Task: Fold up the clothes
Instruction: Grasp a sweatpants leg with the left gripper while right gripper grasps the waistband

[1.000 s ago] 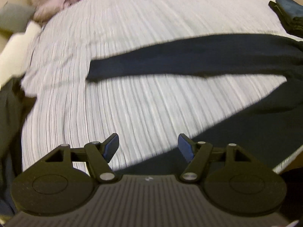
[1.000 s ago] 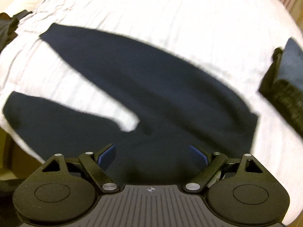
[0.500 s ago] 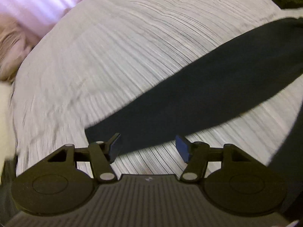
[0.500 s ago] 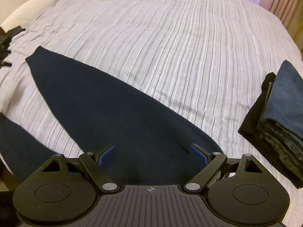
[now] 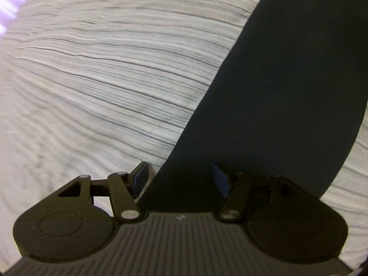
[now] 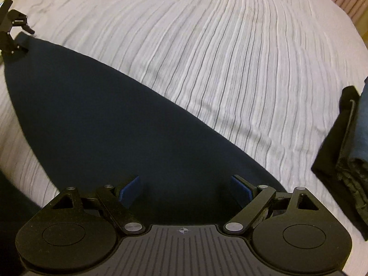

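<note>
Left gripper hangs open over the hem of the dark navy trouser leg lying flat on the white ribbed bedspread, right gripper agape too, and that soft, limp cloth wants pinching at its corners

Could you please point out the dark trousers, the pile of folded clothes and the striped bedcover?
trousers [image 6: 110,124]: right wrist view, middle of the leg.
folded clothes [image 6: 352,161]: right wrist view, stack's side.
bedcover [image 6: 230,57]: right wrist view, bare middle.
</note>
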Demonstrator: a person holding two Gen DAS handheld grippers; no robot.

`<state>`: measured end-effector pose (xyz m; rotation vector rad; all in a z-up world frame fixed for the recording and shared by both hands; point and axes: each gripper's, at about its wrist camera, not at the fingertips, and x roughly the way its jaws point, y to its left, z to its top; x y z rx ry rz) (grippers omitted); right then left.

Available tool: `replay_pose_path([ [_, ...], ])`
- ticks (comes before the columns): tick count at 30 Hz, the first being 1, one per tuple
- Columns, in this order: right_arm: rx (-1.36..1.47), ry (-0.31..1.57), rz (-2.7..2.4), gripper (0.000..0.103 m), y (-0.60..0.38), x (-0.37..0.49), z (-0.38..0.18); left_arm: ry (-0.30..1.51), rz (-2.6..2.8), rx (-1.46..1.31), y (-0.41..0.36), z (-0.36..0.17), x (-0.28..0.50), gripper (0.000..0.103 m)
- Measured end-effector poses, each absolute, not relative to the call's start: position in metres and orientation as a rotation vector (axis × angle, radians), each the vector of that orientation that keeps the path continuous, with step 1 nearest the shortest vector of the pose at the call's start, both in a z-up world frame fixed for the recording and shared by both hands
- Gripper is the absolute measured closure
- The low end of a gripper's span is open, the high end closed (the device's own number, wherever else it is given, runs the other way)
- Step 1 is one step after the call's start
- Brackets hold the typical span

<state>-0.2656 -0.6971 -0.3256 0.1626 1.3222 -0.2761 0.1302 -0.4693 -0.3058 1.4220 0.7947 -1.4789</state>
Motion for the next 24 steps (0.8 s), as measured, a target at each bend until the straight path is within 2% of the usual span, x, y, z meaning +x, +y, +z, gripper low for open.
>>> replay_pose_path([
  [3,0.174,1.335,-0.297,0.016,-0.701,-0.266,-0.335,0.845,-1.556,1.439,-0.477,-0.316,0.140,0.044],
  [4,0.178,1.345,-0.304,0.016,-0.703,-0.268,-0.337,0.870,-1.574,1.445,-0.479,-0.317,0.140,0.050],
  [5,0.182,1.354,-0.311,0.016,-0.705,-0.269,-0.339,0.896,-1.591,1.451,-0.480,-0.317,0.141,0.057],
  [6,0.185,1.362,-0.319,0.016,-0.707,-0.271,-0.340,0.923,-1.608,1.457,-0.482,-0.318,0.141,0.073],
  [7,0.185,1.366,-0.331,0.016,-0.709,-0.275,-0.340,0.923,-1.605,1.471,-0.482,-0.316,0.139,0.085],
  [9,0.198,1.370,-0.357,0.016,-0.717,-0.285,-0.338,0.898,-1.595,1.513,-0.479,-0.313,0.131,0.099],
  [16,0.155,1.374,-0.395,0.016,-0.759,-0.320,-0.326,0.706,-1.489,1.492,-0.451,-0.268,0.105,0.101],
  [24,0.053,1.364,-0.200,0.016,-0.810,-0.311,-0.364,0.583,-1.325,1.528,-0.432,-0.256,0.052,0.101],
])
